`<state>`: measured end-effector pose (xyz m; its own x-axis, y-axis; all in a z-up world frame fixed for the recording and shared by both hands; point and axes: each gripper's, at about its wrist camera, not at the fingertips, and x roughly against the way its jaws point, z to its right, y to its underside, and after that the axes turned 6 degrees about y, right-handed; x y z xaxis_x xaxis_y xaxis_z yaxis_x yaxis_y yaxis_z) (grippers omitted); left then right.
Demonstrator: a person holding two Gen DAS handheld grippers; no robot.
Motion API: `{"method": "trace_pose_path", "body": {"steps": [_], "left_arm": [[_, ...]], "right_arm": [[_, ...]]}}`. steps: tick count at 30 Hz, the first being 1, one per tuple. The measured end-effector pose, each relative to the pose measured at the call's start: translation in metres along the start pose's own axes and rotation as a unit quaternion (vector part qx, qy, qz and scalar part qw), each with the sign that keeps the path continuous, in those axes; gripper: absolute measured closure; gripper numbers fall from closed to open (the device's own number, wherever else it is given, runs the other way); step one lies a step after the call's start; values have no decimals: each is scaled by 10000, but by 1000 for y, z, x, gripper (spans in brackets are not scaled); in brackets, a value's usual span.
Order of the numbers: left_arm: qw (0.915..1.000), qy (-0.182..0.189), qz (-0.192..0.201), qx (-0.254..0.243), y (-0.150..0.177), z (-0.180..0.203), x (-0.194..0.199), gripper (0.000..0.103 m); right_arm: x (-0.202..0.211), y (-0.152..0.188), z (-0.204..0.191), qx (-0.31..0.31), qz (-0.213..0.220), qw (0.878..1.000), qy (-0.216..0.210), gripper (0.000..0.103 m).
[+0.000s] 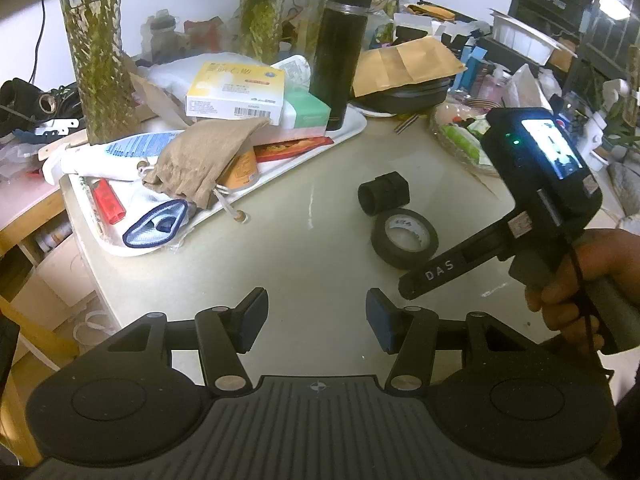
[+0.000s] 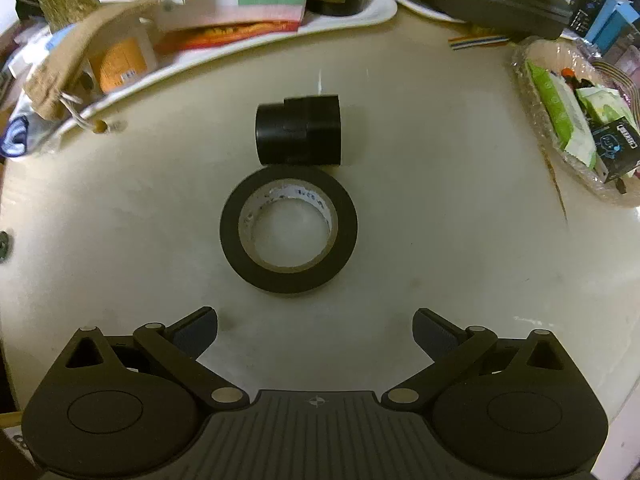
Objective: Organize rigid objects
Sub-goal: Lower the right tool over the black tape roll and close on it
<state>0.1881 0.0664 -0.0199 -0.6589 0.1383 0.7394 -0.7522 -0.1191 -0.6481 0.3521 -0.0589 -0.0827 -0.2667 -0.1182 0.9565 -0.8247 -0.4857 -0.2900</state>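
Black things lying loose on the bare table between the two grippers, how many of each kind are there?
Black tape roll, lying flat: 1
Black cylinder, lying on its side just behind the roll: 1
Total: 2
Neither the left gripper nor the right gripper holds anything.

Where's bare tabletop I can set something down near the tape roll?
Bare table lies between the tape roll and the wrapped basket, and left of the roll, below the white tray. The tray and far edge are crowded; the black cylinder sits just behind the roll.
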Motion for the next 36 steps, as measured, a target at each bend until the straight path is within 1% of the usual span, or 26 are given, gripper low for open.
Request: {"method": "trace_pose_path", "body": {"steps": [2,9,24,32,35,36], "left_arm": [[10000,9,-10,11,0,0,0,50],[10000,20,-46,8,-1,0,-2,50],[9999,5,-119,25,-1,0,-3,50],[9999,-18,-145,57,-1,-2,-3,50],[9999,-23,-154,46,-1,-1,-4,50],[9999,-28,-156,37,-1,-1,-4,50]], "right_arm": [[-3,-1,-1,22,-48,10000,11,0],[-10,-10,0,-89,-174,9997,-170,0],[-20,-34,-6,-300,165,9993,-129,0],[-21,-33,-9,-264,214,9993,-142,0],[-20,-32,-10,-261,234,9993,-165,3],[-19,-32,-9,-279,268,9991,-149,8]]}}
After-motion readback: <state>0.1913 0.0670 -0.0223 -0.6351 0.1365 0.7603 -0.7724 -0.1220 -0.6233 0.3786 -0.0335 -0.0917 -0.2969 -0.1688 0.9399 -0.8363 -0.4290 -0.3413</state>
